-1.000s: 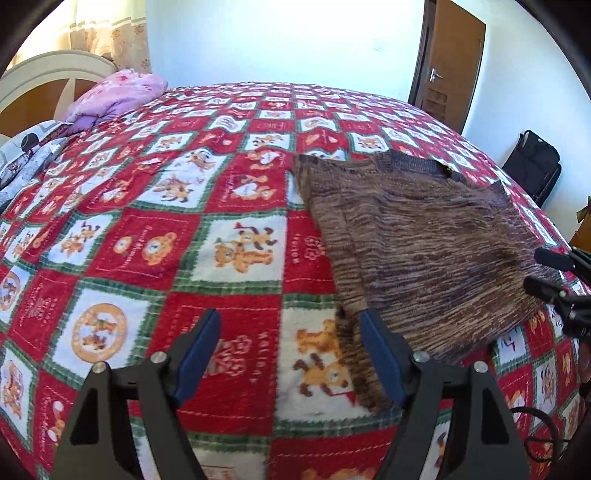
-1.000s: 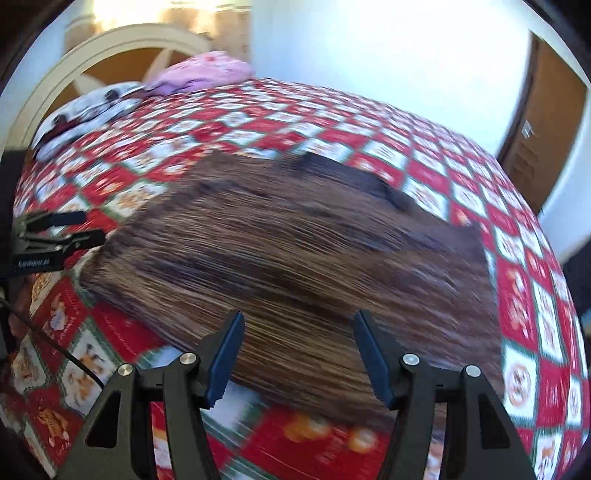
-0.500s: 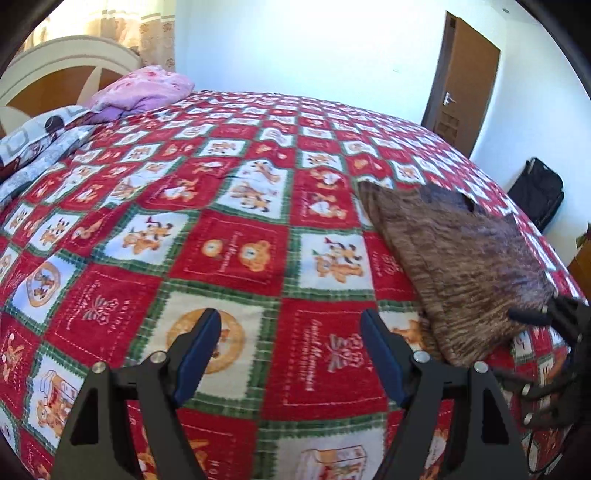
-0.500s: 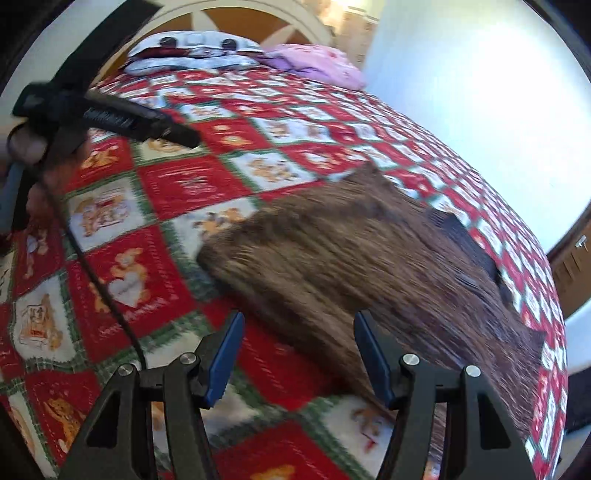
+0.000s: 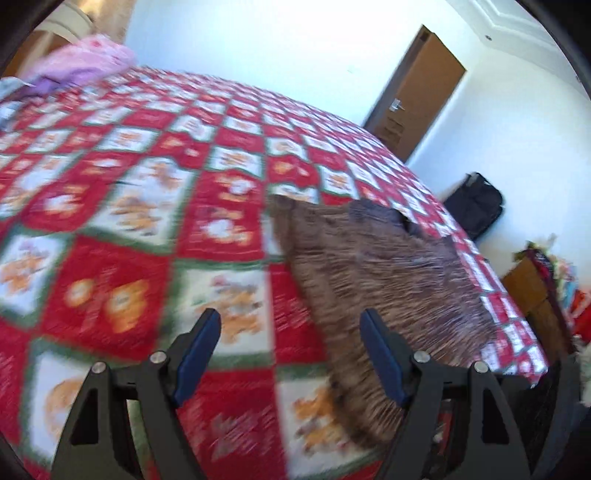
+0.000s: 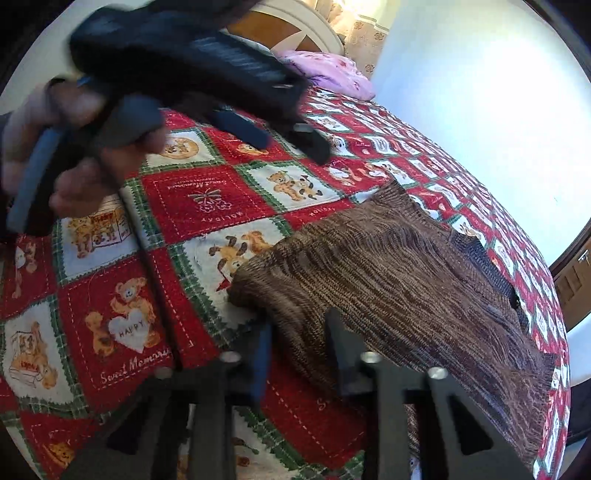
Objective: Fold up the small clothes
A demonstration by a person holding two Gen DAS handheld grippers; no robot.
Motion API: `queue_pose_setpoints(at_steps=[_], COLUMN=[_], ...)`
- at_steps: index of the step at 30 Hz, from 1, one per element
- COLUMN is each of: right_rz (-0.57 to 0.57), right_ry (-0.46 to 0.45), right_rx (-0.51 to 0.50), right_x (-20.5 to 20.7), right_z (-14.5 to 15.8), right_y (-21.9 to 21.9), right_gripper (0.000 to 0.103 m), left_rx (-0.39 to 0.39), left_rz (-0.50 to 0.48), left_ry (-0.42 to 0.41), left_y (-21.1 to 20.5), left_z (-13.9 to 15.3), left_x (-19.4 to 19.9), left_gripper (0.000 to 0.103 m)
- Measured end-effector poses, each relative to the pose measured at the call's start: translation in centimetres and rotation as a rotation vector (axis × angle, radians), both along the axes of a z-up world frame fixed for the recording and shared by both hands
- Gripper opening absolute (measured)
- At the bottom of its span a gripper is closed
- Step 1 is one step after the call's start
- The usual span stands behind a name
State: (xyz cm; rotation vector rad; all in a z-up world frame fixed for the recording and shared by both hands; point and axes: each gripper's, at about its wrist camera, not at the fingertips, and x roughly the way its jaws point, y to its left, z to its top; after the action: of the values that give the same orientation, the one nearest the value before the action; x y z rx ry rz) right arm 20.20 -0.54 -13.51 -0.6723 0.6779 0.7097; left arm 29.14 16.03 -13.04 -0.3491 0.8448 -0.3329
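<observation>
A brown knitted sweater [image 5: 388,277] lies flat on the red patchwork bedspread [image 5: 110,221], its dark collar at the far end. My left gripper [image 5: 290,352] is open above the bedspread; its right finger hangs over the sweater's near left edge, and nothing is between the pads. In the right wrist view the sweater [image 6: 406,280] spreads to the right. My right gripper [image 6: 299,343] is low at the sweater's near edge with its jaws closing and the knit between them. A hand holds the left gripper [image 6: 288,144] at the upper left, above the bedspread [image 6: 184,192].
A pink bundle [image 5: 85,62] lies by the headboard [image 6: 295,33] at the far end. A brown door [image 5: 417,96], a black bag [image 5: 476,203] on the floor and colourful clutter [image 5: 554,280] stand beyond the bed's right edge.
My right gripper swung to the sweater's near left edge and its jaws have narrowed around the knit. My left gripper moved back toward the sweater and now looms at the right view's upper left.
</observation>
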Motion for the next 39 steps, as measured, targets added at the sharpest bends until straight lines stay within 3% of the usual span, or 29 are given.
queue_pose_setpoints(at_steps=[13, 18, 20, 22, 23, 24, 39], right_rz=[0.02, 0.022, 0.025, 0.027, 0.026, 0.025, -0.106], right_ry=[-0.03, -0.025, -0.018, -0.016, -0.021, -0.026, -0.068], right_rx=[0.0, 0.013, 0.019, 0.021, 0.02, 0.021, 0.108], right_x=[-0.3, 0.5, 0.7, 0.7, 0.8, 0.7, 0.8], right_z=[0.1, -0.1, 0.0, 0.1, 0.1, 0.3, 3.4], right_y=[0.1, 0.2, 0.3, 0.3, 0.3, 0.3, -5.3], right_gripper=[0.024, 0.024, 0.021, 0.014, 0.012, 0.01, 0.008], left_rx=[-0.005, -0.084, -0.113, -0.122, -0.118, -0.153, -0.235], left_rz=[-0.035, -0.059, -0.054, -0.053, -0.044, -0.052, -0.062], left_ry=[0.048, 0.057, 0.064, 0.073, 0.086, 0.088, -0.019], left_y=[-3.2, -2.8, -2.6, -2.4, -2.4, -2.2, -3.8], left_z=[-2.6, -3.2, -3.4, -3.6, -3.8, -3.8, 1.1], left_x=[8.6, 10.0, 10.5, 10.8, 11.1, 11.2, 10.4], left_gripper=[0.08, 0.08, 0.074, 0.036, 0.031, 0.018, 0.015])
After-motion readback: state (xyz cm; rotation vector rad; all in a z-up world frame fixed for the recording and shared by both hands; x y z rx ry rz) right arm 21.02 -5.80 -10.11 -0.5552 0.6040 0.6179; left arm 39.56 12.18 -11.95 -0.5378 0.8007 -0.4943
